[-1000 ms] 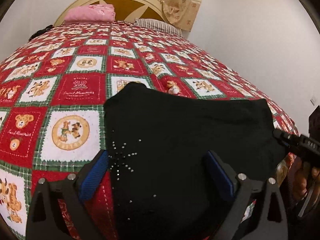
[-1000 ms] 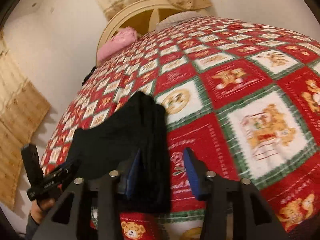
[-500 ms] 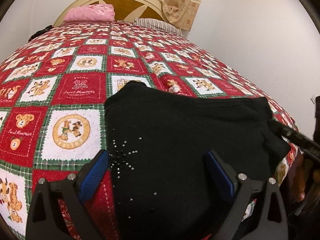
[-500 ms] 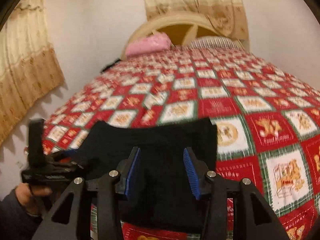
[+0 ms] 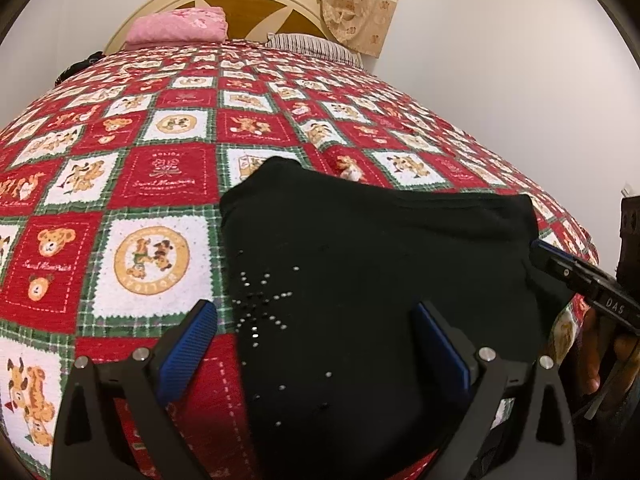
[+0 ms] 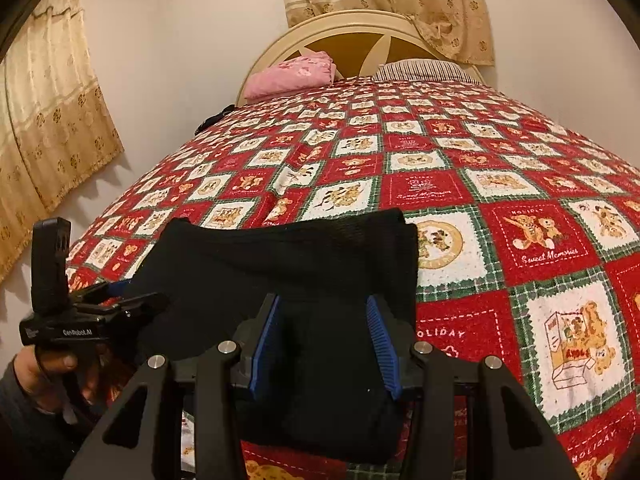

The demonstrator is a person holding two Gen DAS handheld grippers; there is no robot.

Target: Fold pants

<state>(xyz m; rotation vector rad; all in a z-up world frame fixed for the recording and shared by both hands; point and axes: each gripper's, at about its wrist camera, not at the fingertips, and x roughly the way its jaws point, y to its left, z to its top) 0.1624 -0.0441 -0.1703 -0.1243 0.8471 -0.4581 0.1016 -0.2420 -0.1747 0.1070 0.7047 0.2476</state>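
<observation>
The black pants (image 5: pixel 360 264) lie folded into a thick rectangle near the foot of the bed; small silver studs show on the top layer. My left gripper (image 5: pixel 316 344) is open, its blue pads wide apart over the near edge of the pants. My right gripper (image 6: pixel 326 344) is open, its pads apart above the near edge of the pants (image 6: pixel 304 256). In the left wrist view the right gripper's finger (image 5: pixel 560 264) reaches the pants' right edge. In the right wrist view the other hand-held gripper (image 6: pixel 100 308) sits at the pants' left edge.
The bed has a red, white and green patchwork bedspread (image 5: pixel 160 184) with bear pictures. A pink folded cloth (image 6: pixel 292 74) and a striped pillow (image 6: pixel 424 70) lie by the round headboard (image 6: pixel 360 36). Curtains (image 6: pixel 48 120) hang on the walls. The bed's edge is close.
The right wrist view has swung from a tilted side look to a level look over the pants. The right gripper's jaws have stayed apart. The left gripper has barely moved.
</observation>
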